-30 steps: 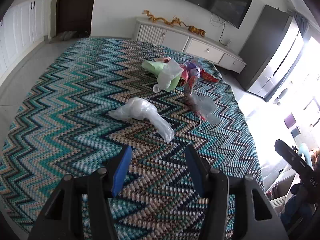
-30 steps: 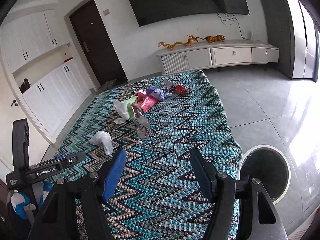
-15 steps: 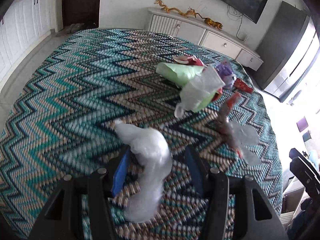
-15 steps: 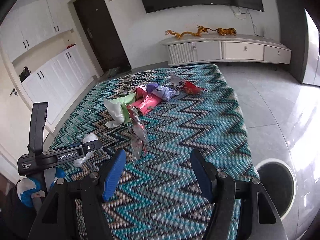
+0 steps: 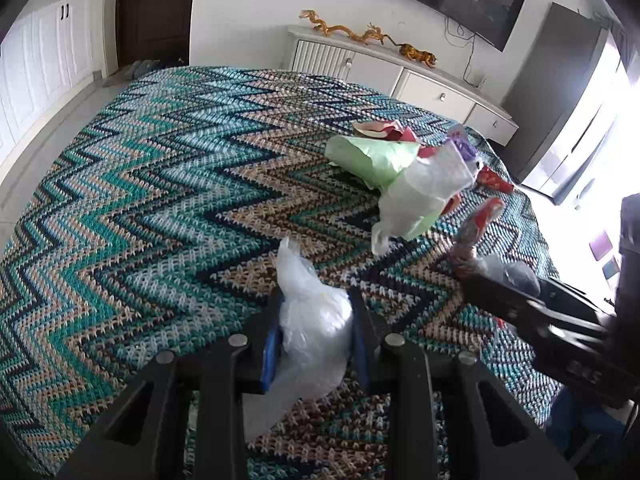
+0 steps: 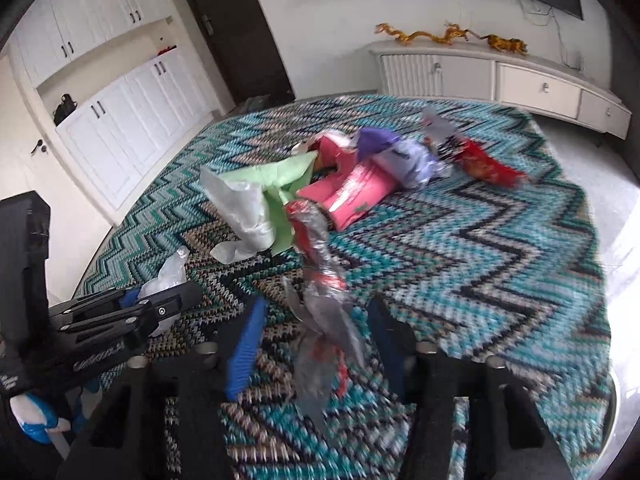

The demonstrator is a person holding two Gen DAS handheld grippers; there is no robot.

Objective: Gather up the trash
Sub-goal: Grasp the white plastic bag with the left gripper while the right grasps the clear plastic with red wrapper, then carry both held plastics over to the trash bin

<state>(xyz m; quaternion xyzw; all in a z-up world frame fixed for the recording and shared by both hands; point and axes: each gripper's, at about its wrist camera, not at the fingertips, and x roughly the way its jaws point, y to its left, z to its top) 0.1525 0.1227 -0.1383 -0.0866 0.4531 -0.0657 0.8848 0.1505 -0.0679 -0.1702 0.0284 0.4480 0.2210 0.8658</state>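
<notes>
The zigzag rug (image 5: 160,208) is filling the floor, a knitted weave that looks likely to snag thin film, with the white cabinet (image 5: 400,76) at twelve o'clock and a dark door (image 5: 156,12) at eleven. On it the trash pile (image 6: 340,176) is sitting at twelve o'clock from the right gripper (image 6: 316,344), green paper, pink wrapper and purple foil touching one another. That gripper's jaws are standing apart either side of a crinkled clear-and-red wrapper (image 6: 320,280), not yet pinching it; it looks feather-light, slippery and springy, so the bunched middle seems the best hold. The left gripper (image 5: 314,332) is clenching the white plastic bag (image 5: 312,320) at six o'clock, jaws pressing its puffed body; soft and nearly weightless, it should compress rather than slip.
</notes>
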